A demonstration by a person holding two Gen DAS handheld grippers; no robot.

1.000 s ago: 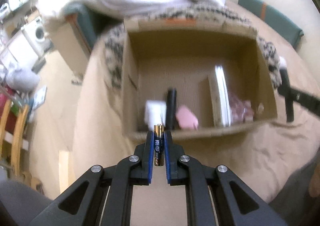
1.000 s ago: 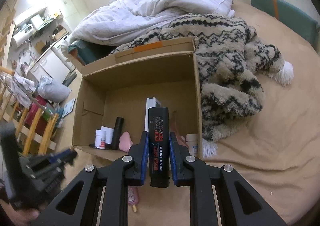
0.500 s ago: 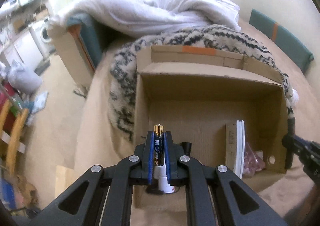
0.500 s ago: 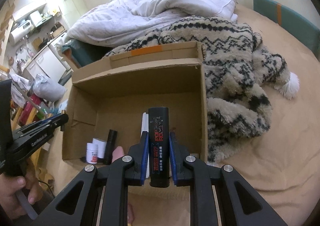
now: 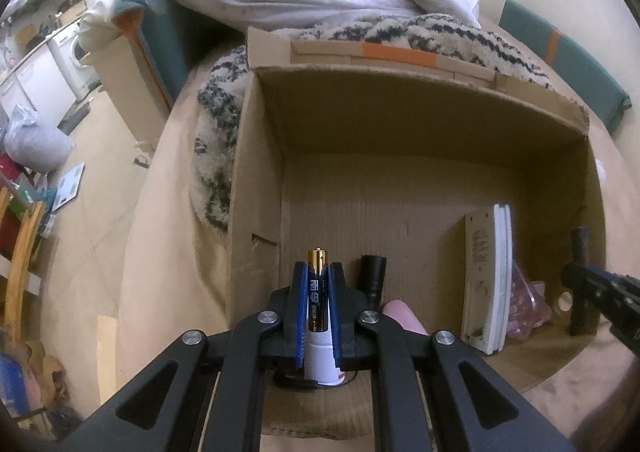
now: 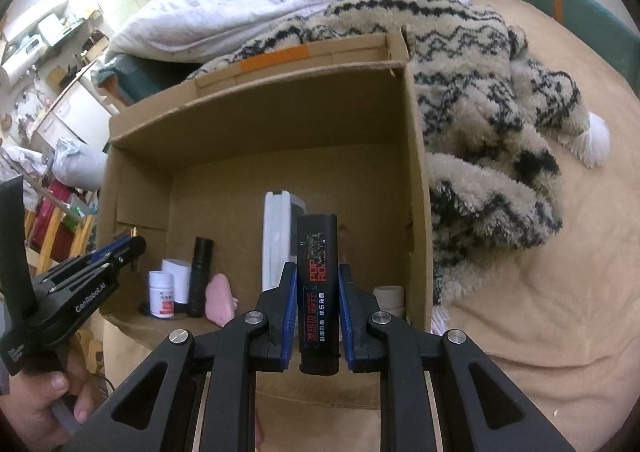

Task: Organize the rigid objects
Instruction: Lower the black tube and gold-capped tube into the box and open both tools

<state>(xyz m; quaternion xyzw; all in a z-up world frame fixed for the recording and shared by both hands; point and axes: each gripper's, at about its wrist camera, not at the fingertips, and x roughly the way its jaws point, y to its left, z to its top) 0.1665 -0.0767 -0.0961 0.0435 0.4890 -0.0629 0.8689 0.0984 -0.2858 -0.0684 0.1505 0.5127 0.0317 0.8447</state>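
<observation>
Left wrist view: my left gripper [image 5: 319, 294] pinches an AA battery [image 5: 318, 292] upright over the cardboard box [image 5: 256, 188], right gripper [image 6: 318, 294] clamps a black pack [image 6: 319, 284]; dropping either risks toppling the white pill bottle [image 6: 161, 294].

The tan-sheeted bed [image 6: 520, 312] carries a cardboard box [image 6: 416, 180], patterned fleece blanket [image 6: 480, 92] and white duvet [image 6: 280, 0].

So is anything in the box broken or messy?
Nothing looks spilled. The cardboard box is a bit worn: its far rim is ragged at the right corner. Inside, the white pill bottle and black tube stand upright, and the white remote stands on edge.
</observation>
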